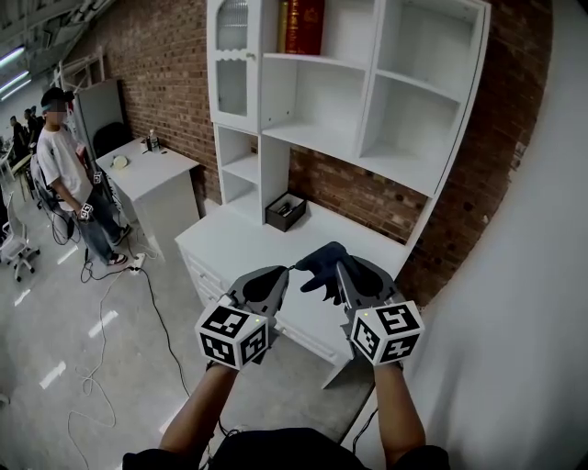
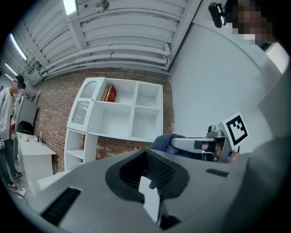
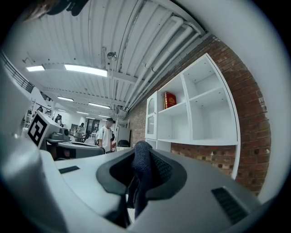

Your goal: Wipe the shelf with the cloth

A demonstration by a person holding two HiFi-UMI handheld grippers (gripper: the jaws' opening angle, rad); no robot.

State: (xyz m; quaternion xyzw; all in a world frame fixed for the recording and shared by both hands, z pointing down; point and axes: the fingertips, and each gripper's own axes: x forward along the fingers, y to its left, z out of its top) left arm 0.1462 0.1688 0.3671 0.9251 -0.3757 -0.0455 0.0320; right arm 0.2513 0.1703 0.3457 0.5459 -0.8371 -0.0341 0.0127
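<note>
Hanging above the white desk top (image 1: 237,246), the right gripper (image 1: 338,269) has its jaws closed on a dark blue cloth (image 1: 317,259), which bunches out in front of them. The left gripper (image 1: 284,273), just beside it, has its jaws together and holds nothing. The white shelf (image 1: 323,139) stands behind, apart from the cloth.

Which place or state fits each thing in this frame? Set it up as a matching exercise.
1. cloth
2. red book
3. dark box
4. left hand-held gripper

A. in a top compartment of the shelf
B. jaws together, nothing held
C. clamped in the right hand-held gripper
D. on the white desktop under the shelf

Pairs: 1-C, 2-A, 3-D, 4-B
</note>
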